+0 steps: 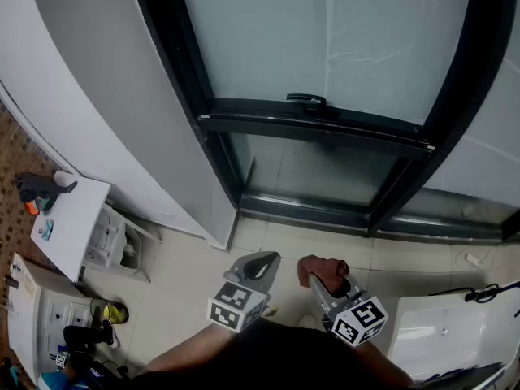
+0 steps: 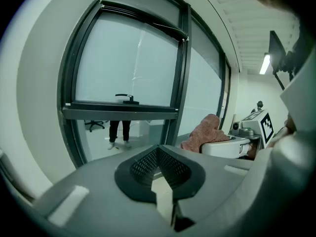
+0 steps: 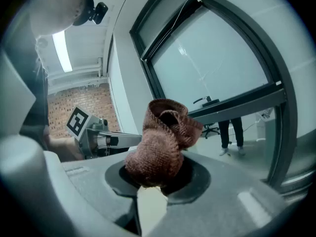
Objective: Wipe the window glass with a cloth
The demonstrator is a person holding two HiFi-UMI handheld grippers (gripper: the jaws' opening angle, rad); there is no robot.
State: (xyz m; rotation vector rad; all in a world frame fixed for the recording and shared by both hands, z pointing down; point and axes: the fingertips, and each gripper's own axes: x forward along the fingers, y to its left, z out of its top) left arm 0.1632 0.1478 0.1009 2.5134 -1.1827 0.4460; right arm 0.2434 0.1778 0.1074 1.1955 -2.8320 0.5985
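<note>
Right gripper view: your right gripper (image 3: 159, 177), jaws clamped on the brown cloth (image 3: 163, 137), which bunches up beyond the fingertips, apart from the window glass (image 3: 222, 58). Your left gripper (image 2: 159, 166): jaws together, nothing between.

Your head camera looks steeply down at the window (image 1: 268, 39) — both gripper cameras face it from low, sharing its handle (image 2: 127, 98).

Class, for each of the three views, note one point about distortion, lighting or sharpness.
Head view: the window frame bows outward; light is soft and even. Left gripper view: strong fisheye, dark corners, a glaring ceiling lamp, and the near left tongs look soft. Right gripper view: the same curving, another bright ceiling strip, yet the cloth shows its weave sharply.
</note>
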